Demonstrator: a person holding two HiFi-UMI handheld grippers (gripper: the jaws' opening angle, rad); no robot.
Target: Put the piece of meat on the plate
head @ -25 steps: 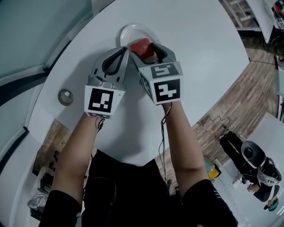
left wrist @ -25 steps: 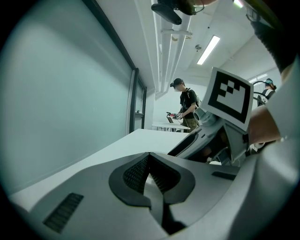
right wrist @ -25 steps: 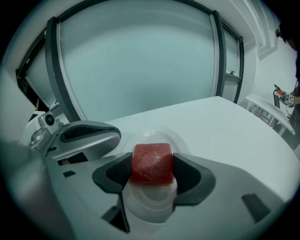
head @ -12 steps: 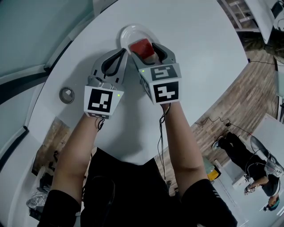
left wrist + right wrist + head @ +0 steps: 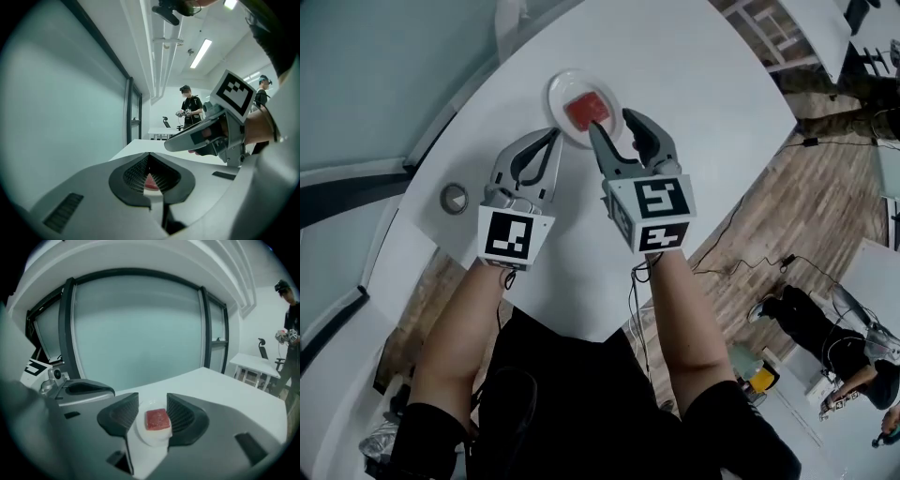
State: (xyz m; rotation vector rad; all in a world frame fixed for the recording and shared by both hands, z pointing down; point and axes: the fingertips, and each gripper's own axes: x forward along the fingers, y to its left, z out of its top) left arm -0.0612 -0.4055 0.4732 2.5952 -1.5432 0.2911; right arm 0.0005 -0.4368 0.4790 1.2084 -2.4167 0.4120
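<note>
White table point(image 5: 722, 94) bears plate point(image 5: 554, 94) with meat point(image 5: 586, 110); right hand-held gripper point(image 5: 611, 122), jaws closing empty; left hand-held gripper point(image 5: 551, 134) pressed together.

The person wears a black top point(image 5: 572, 394) with short black sleeves point(image 5: 736, 412), low in the frame. The left gripper point(image 5: 553, 134) and the right gripper point(image 5: 610, 120) are smooth grey shells. Their pads point(image 5: 123, 414) are black and bumpy. Each has a cube point(image 5: 652, 211) with black-and-white square marks. A thin black cable point(image 5: 635, 300) hangs under it. The right gripper's jaws are closing with nothing pinched between them.
</note>
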